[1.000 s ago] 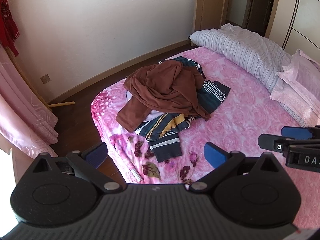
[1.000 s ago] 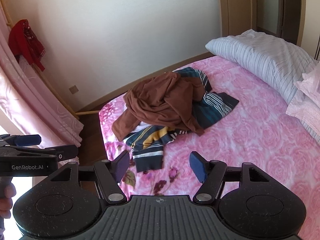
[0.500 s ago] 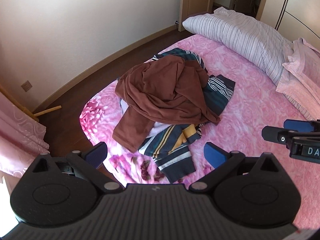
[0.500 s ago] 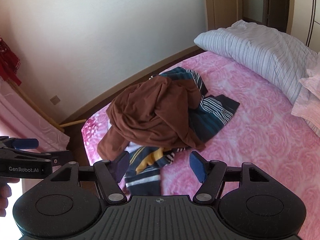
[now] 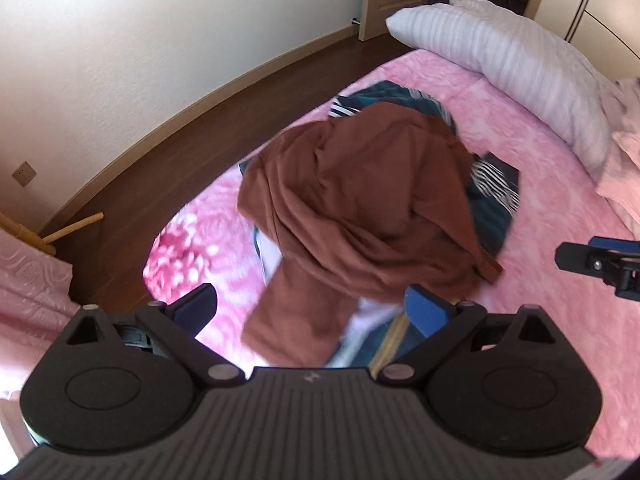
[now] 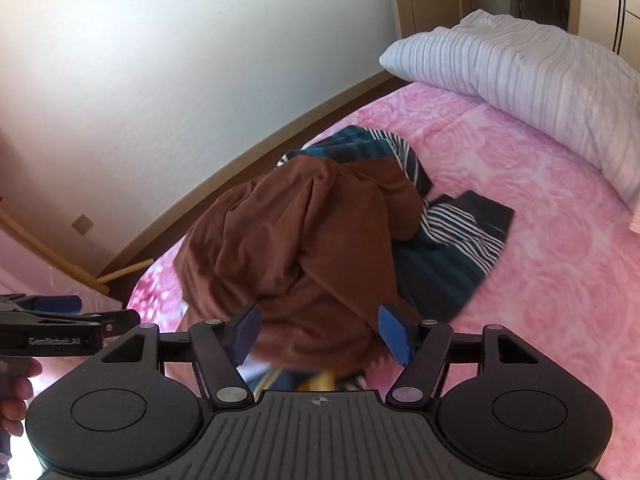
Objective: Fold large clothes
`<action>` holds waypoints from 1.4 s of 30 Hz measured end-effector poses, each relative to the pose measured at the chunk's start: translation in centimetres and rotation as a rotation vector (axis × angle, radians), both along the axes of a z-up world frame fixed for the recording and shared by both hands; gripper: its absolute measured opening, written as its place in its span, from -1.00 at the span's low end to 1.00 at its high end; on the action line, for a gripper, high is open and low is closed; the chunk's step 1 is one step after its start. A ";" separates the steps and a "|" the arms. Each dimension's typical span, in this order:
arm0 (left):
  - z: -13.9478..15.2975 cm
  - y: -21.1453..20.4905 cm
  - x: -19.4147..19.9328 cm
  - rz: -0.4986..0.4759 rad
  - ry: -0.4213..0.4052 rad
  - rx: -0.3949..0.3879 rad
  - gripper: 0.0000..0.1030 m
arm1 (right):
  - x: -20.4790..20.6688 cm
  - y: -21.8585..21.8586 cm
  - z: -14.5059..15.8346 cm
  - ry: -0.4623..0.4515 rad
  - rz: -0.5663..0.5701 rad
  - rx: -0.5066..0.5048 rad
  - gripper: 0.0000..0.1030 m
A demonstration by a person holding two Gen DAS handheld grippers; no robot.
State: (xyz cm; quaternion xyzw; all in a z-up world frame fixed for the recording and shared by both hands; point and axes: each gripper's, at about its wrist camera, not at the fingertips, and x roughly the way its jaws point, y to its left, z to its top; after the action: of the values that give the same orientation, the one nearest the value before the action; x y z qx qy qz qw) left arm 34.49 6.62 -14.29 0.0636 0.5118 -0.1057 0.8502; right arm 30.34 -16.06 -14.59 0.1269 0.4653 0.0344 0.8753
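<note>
A crumpled brown garment (image 5: 360, 200) (image 6: 304, 240) lies heaped on a dark striped garment (image 5: 494, 204) (image 6: 452, 256) near the foot corner of the pink bed (image 5: 552, 320) (image 6: 560, 264). My left gripper (image 5: 310, 310) hangs open just above the brown sleeve end, holding nothing. My right gripper (image 6: 320, 332) is open too, over the near edge of the brown heap. Each gripper shows at the edge of the other's view: the right gripper (image 5: 600, 260) at the right, the left gripper (image 6: 60, 316) at the left with a hand under it.
A grey striped pillow (image 5: 512, 68) (image 6: 540, 80) and a pink pillow (image 5: 624, 176) lie at the bed's head. Dark wood floor (image 5: 168, 160) and a white wall run along the bed's far side. A pink curtain (image 5: 28, 288) hangs at the left.
Both grippers have moved forward and down toward the clothes heap, which now fills more of each view. Both stay open.
</note>
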 end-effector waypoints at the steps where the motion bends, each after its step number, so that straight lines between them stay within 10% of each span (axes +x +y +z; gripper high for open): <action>1: -0.9 0.2 1.3 0.004 0.007 -0.001 0.84 | 1.0 0.1 -0.8 -0.001 -0.001 0.000 0.22; 15: -11.0 0.1 14.5 0.027 0.054 -0.053 0.64 | 13.8 2.4 -10.4 0.029 -0.044 0.060 0.21; 17: -12.1 0.0 15.6 0.028 0.073 -0.046 0.44 | 15.0 2.8 -11.8 0.045 -0.045 0.070 -0.10; 18: -12.5 0.0 16.0 0.023 0.083 -0.049 0.36 | 15.3 3.1 -12.2 0.051 -0.026 0.073 -0.73; 22: -12.5 -0.2 15.9 -0.011 0.057 -0.049 -0.22 | 14.0 3.4 -10.5 -0.021 -0.002 0.038 -0.93; 25: -10.9 -0.3 15.0 -0.046 0.020 -0.039 -0.63 | 10.6 2.0 -6.9 -0.111 -0.054 0.092 -0.94; 42: 12.1 -11.2 -5.5 -0.582 -0.349 -0.409 -0.68 | -20.6 -11.7 15.2 -0.667 -0.523 -0.027 -0.94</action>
State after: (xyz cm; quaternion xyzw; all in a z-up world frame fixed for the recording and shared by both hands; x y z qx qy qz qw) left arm 29.01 -4.61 -2.22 0.0524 0.2883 -0.4297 0.8541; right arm 9.76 -27.75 0.66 0.2113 0.1092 -0.1559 0.9587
